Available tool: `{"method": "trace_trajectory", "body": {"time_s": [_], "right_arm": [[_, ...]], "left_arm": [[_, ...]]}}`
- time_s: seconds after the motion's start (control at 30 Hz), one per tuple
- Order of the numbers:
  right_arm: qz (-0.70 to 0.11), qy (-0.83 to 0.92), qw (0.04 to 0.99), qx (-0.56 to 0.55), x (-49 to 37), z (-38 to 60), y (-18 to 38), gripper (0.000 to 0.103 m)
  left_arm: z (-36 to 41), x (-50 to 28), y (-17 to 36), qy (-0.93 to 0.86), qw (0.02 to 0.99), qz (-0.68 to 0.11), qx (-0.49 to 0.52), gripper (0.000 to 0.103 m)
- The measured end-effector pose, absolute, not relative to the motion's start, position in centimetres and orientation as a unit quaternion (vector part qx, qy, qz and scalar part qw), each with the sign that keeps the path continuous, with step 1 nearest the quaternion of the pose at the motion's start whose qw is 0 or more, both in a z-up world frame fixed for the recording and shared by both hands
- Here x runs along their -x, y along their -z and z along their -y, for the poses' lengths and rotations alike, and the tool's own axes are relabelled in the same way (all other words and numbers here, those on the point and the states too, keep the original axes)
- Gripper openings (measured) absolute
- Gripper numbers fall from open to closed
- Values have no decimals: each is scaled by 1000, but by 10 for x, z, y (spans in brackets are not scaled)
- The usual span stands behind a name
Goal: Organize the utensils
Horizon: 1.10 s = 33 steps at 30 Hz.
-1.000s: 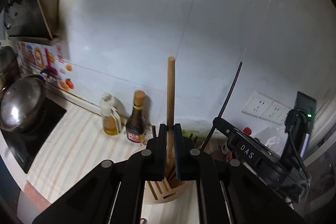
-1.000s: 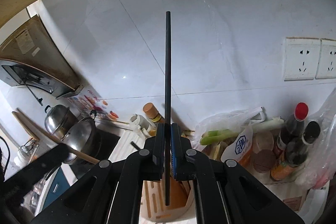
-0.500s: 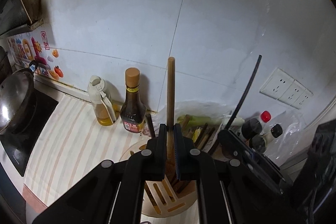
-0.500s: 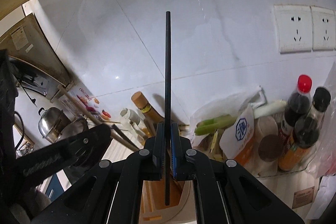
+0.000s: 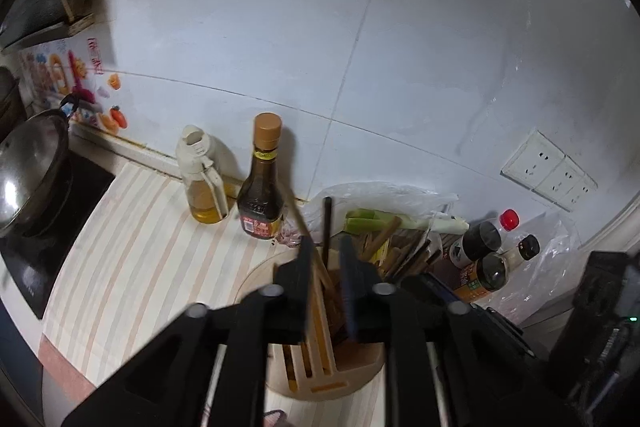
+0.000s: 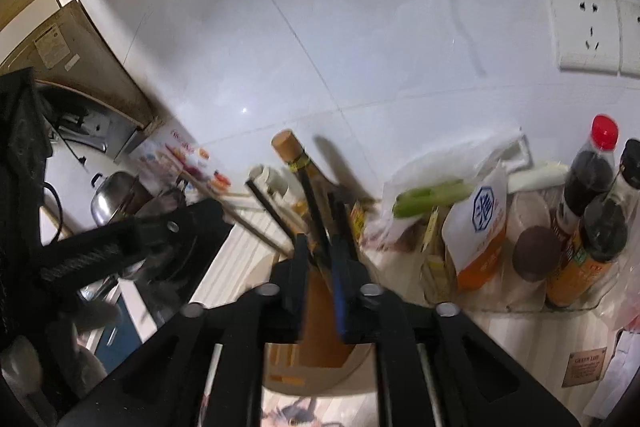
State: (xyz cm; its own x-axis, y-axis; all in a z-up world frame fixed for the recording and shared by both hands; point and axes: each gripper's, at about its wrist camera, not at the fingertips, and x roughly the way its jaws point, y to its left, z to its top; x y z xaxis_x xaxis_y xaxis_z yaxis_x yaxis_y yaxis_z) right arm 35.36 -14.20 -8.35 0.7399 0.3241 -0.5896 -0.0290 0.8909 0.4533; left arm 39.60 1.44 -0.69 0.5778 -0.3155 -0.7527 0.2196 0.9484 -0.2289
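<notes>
A round wooden utensil holder with slots stands on the counter right under both grippers; it also shows in the right wrist view. My left gripper is open, with a wooden chopstick leaning left in the gap and dropping into the holder. A black chopstick stands in the holder between the fingers. My right gripper is open just above the holder, and black chopsticks stand loose between its fingers. The left gripper's body is at the left of the right wrist view.
A dark sauce bottle and an oil bottle stand by the tiled wall. A plastic bag with green onion, sauce bottles and a seasoning pouch crowd the right. A wok sits on the stove at left.
Both grippers opened and let go of their chopsticks, which slid down into the holder. Both grippers moved lower and closer to the holder; the wooden chopstick now leans left.
</notes>
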Motion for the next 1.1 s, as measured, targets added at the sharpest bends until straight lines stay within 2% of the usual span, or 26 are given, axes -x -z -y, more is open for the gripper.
{"method": "trace_trajectory", "body": {"time_s": [0.07, 0.13, 0.2, 0.27, 0.4, 0.43, 0.73, 1.1], "right_arm": [[-355, -95, 905, -216, -350, 145, 87, 48], [-357, -94, 902, -224, -345, 149, 88, 56], [-360, -86, 903, -216, -337, 151, 88, 66], [-359, -73, 910, -192, -327, 151, 85, 76], [-369, -45, 919, -130, -312, 147, 83, 97], [-375, -34, 920, -104, -308, 143, 84, 99], [-382, -20, 923, -28, -282, 130, 77, 102], [-355, -23, 935, -7, -228, 142, 42, 102]], "left_arm": [[-20, -390, 1, 137, 893, -424, 54, 73], [-28, -381, -4, 116, 903, -410, 53, 87], [-34, -375, -4, 98, 907, -408, 46, 88], [-40, -369, -2, 73, 910, -408, 34, 103], [-49, -346, 11, 29, 915, -402, 3, 103], [-50, -339, 16, 15, 917, -399, -9, 103], [-57, -297, 34, -12, 915, -402, -15, 103], [-49, -234, 7, -33, 928, -372, -2, 103]]}}
